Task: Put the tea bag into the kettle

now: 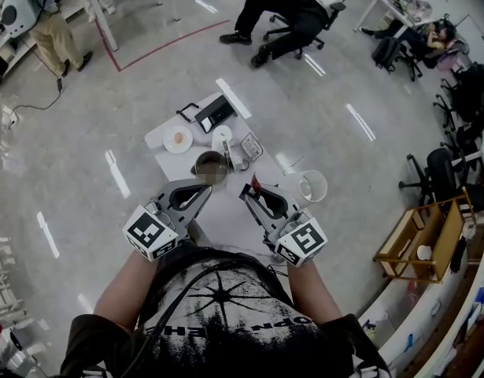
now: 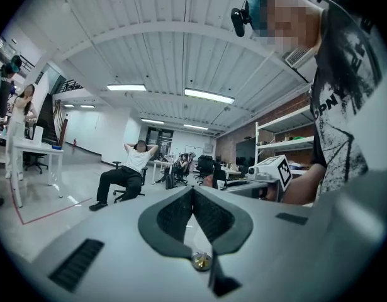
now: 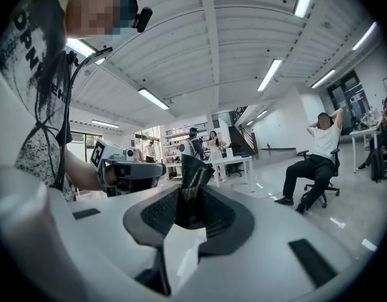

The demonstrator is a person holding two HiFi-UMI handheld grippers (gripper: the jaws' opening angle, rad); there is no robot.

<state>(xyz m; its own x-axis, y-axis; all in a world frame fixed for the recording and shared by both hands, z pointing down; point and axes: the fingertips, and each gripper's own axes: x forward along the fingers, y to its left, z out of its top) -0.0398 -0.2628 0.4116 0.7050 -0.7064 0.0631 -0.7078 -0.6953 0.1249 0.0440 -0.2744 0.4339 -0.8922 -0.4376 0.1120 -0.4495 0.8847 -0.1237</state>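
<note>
In the head view a dark round kettle (image 1: 204,161) stands open-topped in the middle of a small white table (image 1: 226,219). Both grippers are held up level in front of me, on the near side of the kettle. My right gripper (image 1: 247,189) (image 3: 192,190) is shut on a dark tea bag sachet (image 1: 255,183) (image 3: 194,175), which sticks up past the fingertips; a white paper piece (image 3: 180,250) hangs behind the pads. The left gripper (image 1: 204,189) (image 2: 192,190) is shut with nothing in it, its pads meeting at the tip.
On the table behind the kettle are a white saucer (image 1: 178,139), a white cup (image 1: 223,137) and a black tray (image 1: 214,113). A clear glass vessel (image 1: 312,186) sits at the table's right edge. A seated person (image 1: 293,14) is far behind; a wooden shelf (image 1: 419,242) stands right.
</note>
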